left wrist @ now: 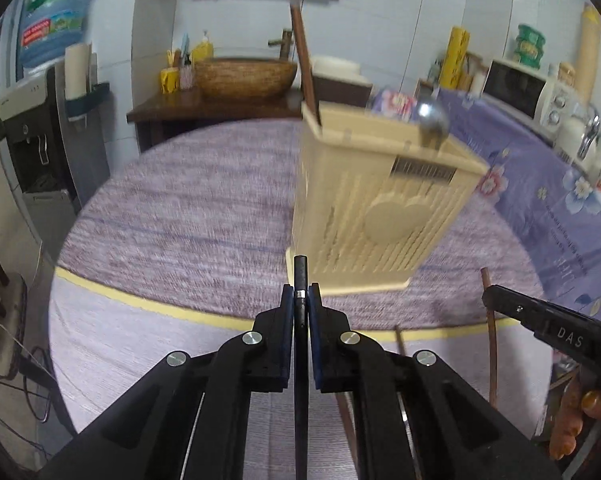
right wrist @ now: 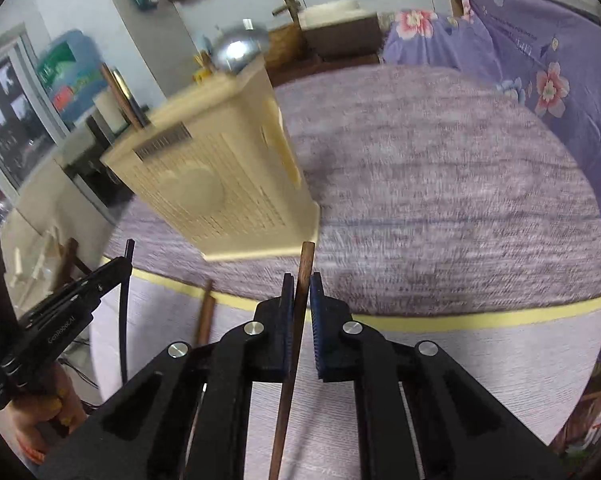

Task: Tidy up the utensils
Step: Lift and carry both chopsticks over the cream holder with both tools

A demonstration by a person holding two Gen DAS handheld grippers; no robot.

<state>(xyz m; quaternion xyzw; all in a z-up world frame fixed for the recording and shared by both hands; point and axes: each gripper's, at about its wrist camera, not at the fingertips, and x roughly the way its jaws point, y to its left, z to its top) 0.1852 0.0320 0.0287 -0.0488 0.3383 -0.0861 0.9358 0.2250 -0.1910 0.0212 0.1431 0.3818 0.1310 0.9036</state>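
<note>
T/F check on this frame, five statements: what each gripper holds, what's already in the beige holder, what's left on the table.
1. The left gripper is shut on a black chopstick. True.
2. The right gripper is open and holds nothing. False: it is shut on a brown chopstick.
3. The beige utensil holder stands upright on the purple tablecloth. True.
4. The holder is empty. False: a metal ladle and a brown stick rise from it.
5. No utensil is left on the table. False: another brown chopstick lies near its front edge.
</note>
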